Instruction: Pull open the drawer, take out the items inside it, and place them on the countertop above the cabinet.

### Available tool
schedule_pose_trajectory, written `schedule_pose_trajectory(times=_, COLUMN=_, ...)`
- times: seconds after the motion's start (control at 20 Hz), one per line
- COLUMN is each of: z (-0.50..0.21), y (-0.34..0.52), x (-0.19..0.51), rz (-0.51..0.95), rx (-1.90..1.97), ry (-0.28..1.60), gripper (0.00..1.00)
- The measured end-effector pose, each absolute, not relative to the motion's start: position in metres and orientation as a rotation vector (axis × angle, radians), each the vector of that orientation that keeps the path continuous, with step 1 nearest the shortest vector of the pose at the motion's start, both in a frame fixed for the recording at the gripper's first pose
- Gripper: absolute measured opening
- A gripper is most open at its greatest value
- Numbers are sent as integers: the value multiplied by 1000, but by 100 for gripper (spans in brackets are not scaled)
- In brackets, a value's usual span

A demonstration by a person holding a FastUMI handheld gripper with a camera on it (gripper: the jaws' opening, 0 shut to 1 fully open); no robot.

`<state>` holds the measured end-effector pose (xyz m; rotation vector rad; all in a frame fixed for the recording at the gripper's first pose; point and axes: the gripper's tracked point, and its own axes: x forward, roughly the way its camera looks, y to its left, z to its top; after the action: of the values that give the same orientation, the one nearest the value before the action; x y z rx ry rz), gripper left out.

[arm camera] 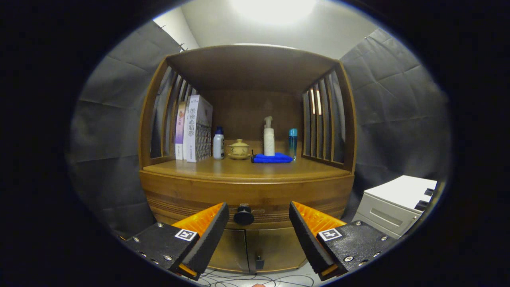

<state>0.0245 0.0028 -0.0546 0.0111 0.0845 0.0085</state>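
Dark cloth walls (398,111) close in on both sides — a pale ceiling with a bright light (275,8) above, a white cabinet (394,203) off right, cables (255,279) on the floor.

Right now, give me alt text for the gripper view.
The open tool frames the closed drawer's round black knob on a wooden cabinet. On its countertop stand boxes, bottles, a lidded cup and a blue cloth.

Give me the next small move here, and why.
Probably ease the hand-held gripper forward and shut on the knob. The drawer looks shut, the fingers stand open, and the knob sits between their tips, nearer the left one, untouched.
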Motion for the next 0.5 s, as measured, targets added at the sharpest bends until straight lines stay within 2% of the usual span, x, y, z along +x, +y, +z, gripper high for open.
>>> schedule_pose_trajectory(times=0.5, z=-102, y=47, x=88, rz=36, rx=31, ry=251, gripper=95)
